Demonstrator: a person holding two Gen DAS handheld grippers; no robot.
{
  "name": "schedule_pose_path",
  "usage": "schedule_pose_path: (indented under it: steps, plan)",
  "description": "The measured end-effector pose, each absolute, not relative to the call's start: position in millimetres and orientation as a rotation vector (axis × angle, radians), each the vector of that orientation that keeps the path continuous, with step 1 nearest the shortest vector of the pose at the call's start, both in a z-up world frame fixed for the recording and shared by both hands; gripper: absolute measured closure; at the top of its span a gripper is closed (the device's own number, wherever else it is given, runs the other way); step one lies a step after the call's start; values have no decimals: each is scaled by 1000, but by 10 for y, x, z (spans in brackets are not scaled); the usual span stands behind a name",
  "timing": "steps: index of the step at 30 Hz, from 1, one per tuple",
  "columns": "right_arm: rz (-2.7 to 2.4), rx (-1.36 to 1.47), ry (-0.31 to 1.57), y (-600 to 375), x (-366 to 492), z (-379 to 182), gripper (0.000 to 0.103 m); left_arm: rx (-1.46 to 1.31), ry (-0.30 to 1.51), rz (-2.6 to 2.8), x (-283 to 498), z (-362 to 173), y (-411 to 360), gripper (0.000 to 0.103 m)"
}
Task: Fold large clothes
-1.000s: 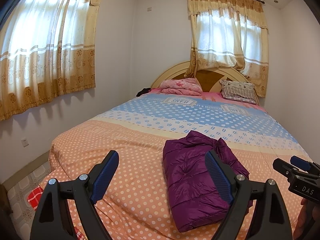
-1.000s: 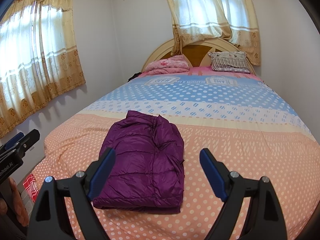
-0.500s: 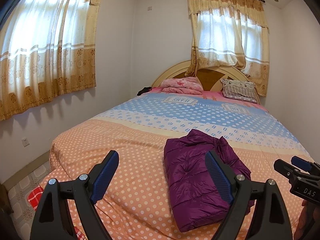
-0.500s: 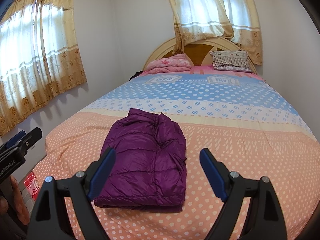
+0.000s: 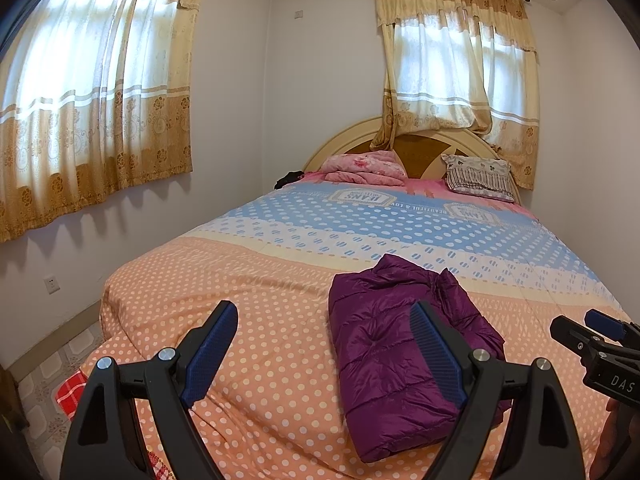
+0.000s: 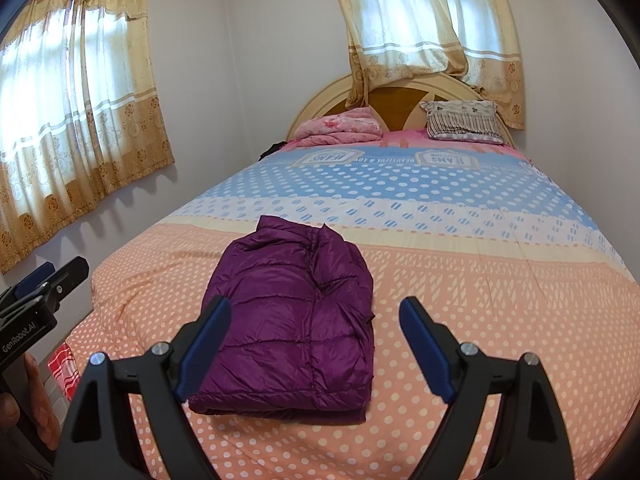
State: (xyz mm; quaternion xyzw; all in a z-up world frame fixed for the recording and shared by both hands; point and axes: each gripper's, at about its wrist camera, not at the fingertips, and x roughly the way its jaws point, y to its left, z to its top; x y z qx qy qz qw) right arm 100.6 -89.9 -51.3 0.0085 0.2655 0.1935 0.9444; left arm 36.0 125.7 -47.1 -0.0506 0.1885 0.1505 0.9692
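Observation:
A purple puffer jacket [image 5: 384, 344] lies folded into a compact rectangle on the orange dotted part of the bed; it also shows in the right wrist view [image 6: 296, 312]. My left gripper [image 5: 324, 352] is open and empty, held above the bed's foot, left of the jacket. My right gripper [image 6: 316, 344] is open and empty, held back from the jacket's near edge. The right gripper also shows at the right edge of the left wrist view [image 5: 600, 340]. The left gripper also shows at the left edge of the right wrist view [image 6: 44, 284].
The bed [image 6: 480, 280] has an orange, cream and blue dotted cover. A pink folded blanket [image 5: 364, 168] and a striped pillow [image 5: 478, 178] lie at the headboard. Curtained windows are on the left wall and behind the bed. A red checked cloth [image 5: 70, 396] lies on the floor.
Both grippers drifted very slightly; the jacket appears a touch further right and lower in view. Nothing was taken hold of or let go.

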Motion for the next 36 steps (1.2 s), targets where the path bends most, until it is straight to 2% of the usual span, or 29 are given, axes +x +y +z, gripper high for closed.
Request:
schedule_pose_path:
  steps: [36]
  plan:
    - [411, 0, 552, -830, 1006, -533, 15, -96, 429, 316, 439, -576, 1265, 15]
